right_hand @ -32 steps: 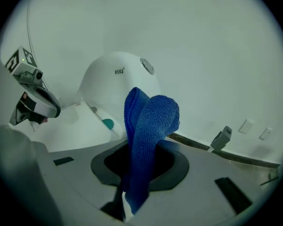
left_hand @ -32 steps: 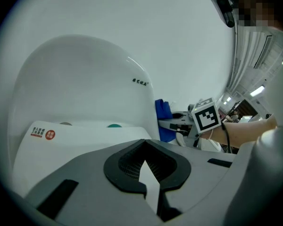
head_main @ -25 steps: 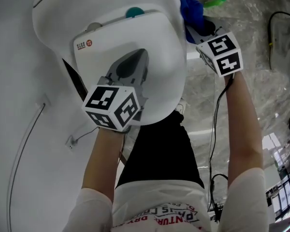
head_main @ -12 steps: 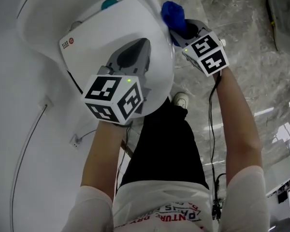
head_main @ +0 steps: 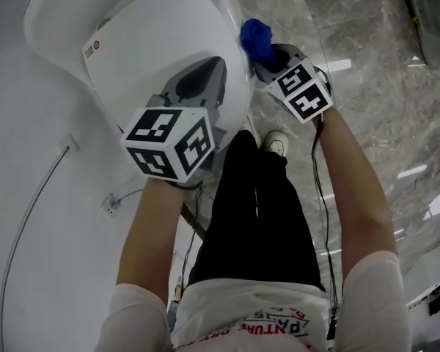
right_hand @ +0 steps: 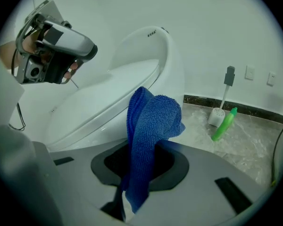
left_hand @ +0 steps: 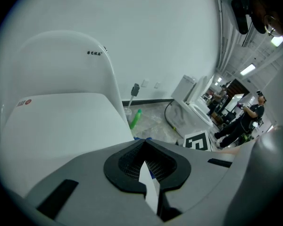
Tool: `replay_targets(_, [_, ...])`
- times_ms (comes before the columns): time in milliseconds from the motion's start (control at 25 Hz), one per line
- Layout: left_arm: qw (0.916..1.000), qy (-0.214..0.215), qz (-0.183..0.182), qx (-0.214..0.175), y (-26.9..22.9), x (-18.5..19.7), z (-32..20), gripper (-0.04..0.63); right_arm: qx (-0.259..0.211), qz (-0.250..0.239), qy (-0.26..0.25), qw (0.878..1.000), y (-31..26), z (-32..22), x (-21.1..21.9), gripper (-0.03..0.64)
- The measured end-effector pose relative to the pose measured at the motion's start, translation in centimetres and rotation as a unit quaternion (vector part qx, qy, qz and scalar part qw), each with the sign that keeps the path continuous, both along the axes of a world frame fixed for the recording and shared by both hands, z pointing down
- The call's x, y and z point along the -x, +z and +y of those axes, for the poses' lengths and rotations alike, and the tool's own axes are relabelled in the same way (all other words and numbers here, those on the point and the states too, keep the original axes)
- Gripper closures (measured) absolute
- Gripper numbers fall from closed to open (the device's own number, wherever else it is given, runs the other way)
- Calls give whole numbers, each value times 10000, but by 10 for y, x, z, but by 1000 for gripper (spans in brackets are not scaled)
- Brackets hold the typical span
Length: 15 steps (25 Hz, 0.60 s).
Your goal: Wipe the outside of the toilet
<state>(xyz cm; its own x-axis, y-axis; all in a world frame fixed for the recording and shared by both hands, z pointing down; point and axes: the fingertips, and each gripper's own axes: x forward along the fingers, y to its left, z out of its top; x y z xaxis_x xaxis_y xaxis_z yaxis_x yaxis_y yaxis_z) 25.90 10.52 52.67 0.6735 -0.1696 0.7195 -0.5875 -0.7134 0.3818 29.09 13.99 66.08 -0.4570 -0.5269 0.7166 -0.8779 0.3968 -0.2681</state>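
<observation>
To the right of the toilet (head_main: 161, 35) I see bare marble floor (head_main: 374, 57), wide enough for my right hand-held gripper (head_main: 268, 59) to run along its side. Further back, by the wall (right_hand: 212, 27), a brush holder (right_hand: 217, 117) and a green bottle (right_hand: 225, 124) block the floor; legs (head_main: 257, 218) crowd the front edge

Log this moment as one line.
left tongs: shut, empty, over toilet | right tongs: shut on blue cloth, beside toilet | wiping contact: unclear
</observation>
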Motion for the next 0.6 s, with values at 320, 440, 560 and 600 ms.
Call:
replay_targets(320, [9994, 186, -220, -167, 10, 42, 69, 589, -72, 41, 163, 9998, 9, 63, 34, 540])
replay_targets(440, [9996, 72, -241, -99, 13, 62, 89, 589, 6, 38, 256, 9997, 12, 86, 49, 540])
replay_targets(560, [9998, 40, -202, -66, 13, 78, 107, 589, 66, 85, 362, 9993, 15, 103, 68, 540])
replay_targets(600, [9998, 71, -174, -87, 11, 81, 114, 589, 70, 111, 429, 9990, 15, 107, 73, 540])
